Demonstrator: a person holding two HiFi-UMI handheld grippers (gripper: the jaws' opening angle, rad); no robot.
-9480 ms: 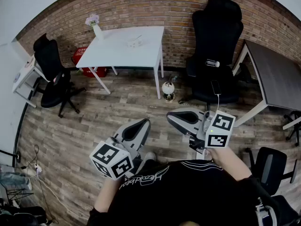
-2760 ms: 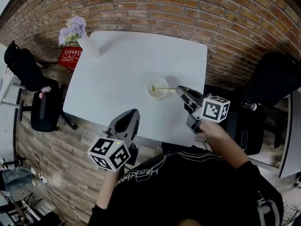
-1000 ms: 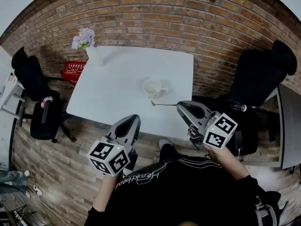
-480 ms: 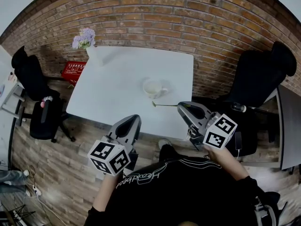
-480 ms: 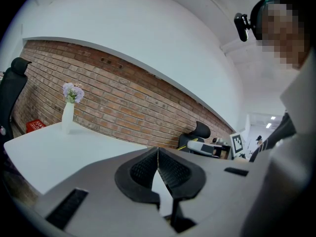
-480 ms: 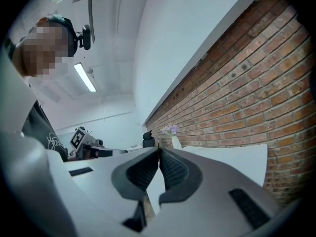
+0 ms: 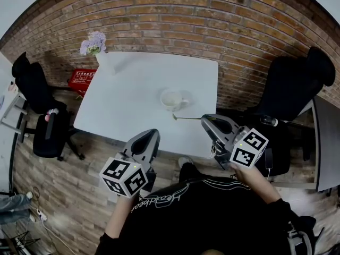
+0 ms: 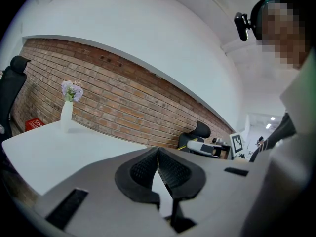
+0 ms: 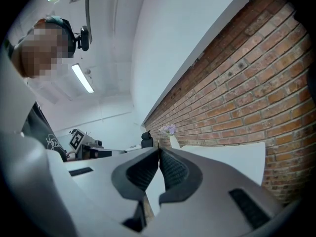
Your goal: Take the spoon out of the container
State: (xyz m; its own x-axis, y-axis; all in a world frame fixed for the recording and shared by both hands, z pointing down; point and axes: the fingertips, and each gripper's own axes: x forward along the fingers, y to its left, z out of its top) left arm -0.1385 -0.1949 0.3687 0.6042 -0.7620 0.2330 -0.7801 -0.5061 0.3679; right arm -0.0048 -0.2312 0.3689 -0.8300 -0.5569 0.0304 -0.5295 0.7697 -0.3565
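Observation:
A white cup (image 7: 171, 98) stands on the white table (image 7: 133, 89), right of its middle. The thin metal spoon (image 7: 186, 117) is outside the cup, level over the table's near right part, its bowl end pointing left. My right gripper (image 7: 205, 120) is shut on the spoon's handle end, just off the table's right corner. In the right gripper view the jaws (image 9: 159, 149) meet and the spoon is hard to make out. My left gripper (image 7: 150, 135) hangs at the table's near edge, shut and empty, its jaws (image 8: 158, 149) pressed together.
A white vase of purple flowers (image 7: 95, 47) stands at the table's far left corner. A brick wall runs behind. Black office chairs stand left (image 7: 40, 105) and right (image 7: 297, 89), a red box (image 7: 79, 79) on the floor, a dark table (image 7: 326, 137) far right.
Earlier the spoon lay in the cup with my right gripper at its handle; now it is out, held beside the cup. Over the last second hardly anything moved.

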